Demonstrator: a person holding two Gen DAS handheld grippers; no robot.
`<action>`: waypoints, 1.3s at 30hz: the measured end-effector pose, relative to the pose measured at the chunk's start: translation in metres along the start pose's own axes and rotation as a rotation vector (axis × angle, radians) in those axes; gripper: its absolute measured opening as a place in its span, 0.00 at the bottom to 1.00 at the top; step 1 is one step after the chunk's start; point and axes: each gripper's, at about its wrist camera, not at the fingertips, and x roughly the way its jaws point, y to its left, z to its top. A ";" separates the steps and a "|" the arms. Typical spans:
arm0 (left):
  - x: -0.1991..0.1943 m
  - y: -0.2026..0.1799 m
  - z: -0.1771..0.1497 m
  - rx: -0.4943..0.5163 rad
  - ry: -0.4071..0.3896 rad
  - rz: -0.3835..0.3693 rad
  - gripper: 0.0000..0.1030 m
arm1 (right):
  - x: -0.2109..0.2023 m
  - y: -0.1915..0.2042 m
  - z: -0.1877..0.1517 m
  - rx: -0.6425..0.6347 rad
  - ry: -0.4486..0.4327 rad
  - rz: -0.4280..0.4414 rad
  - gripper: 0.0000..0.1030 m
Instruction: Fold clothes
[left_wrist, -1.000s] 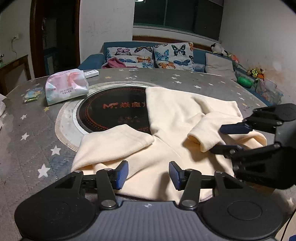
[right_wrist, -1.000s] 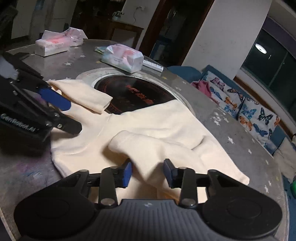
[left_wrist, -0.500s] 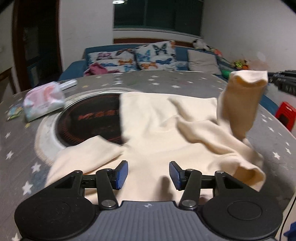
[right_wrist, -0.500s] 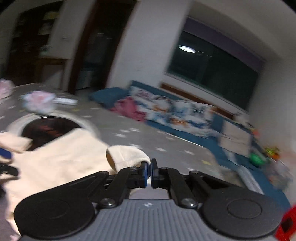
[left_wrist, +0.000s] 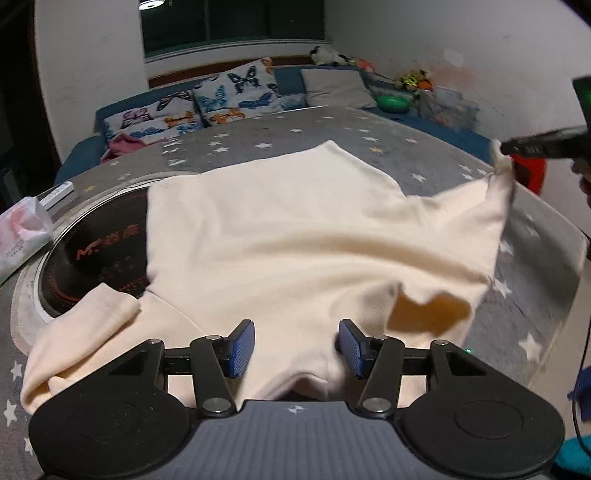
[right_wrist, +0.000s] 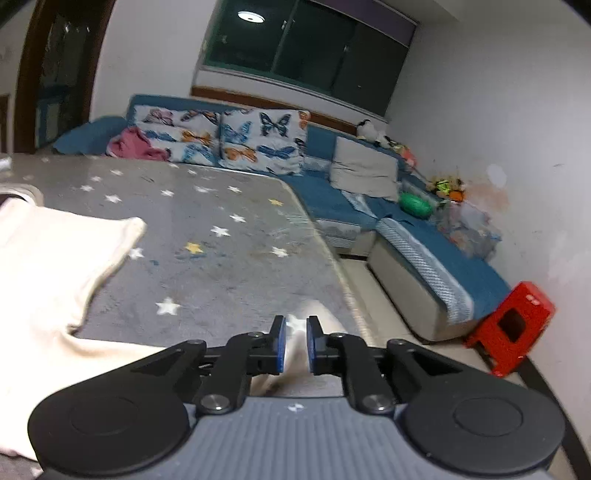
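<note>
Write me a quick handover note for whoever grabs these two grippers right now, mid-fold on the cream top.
Right gripper: shut on the cream top's right sleeve, cuff pinched between the jaws, pulled out toward the table's right edge and lifted off the star-patterned table.
Left gripper: open, jaws apart, hovering over the near edge of the cream top; holding nothing.
Cream top: lying mostly flat on the table, partly over the round black cooktop. Left sleeve is bunched at the near left.
Done: right sleeve drawn out straight.
Left: lay it down, straighten the left sleeve, then make the folds; none shows yet.
</note>
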 end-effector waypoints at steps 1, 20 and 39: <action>-0.001 -0.001 -0.001 0.007 0.002 -0.009 0.52 | -0.002 0.002 -0.001 0.000 -0.006 0.030 0.16; -0.043 -0.004 -0.012 0.028 -0.022 -0.093 0.55 | 0.001 0.011 -0.018 -0.032 0.114 0.273 0.47; -0.053 -0.004 -0.025 0.047 -0.042 -0.098 0.17 | -0.073 0.150 -0.026 -0.490 0.080 0.765 0.07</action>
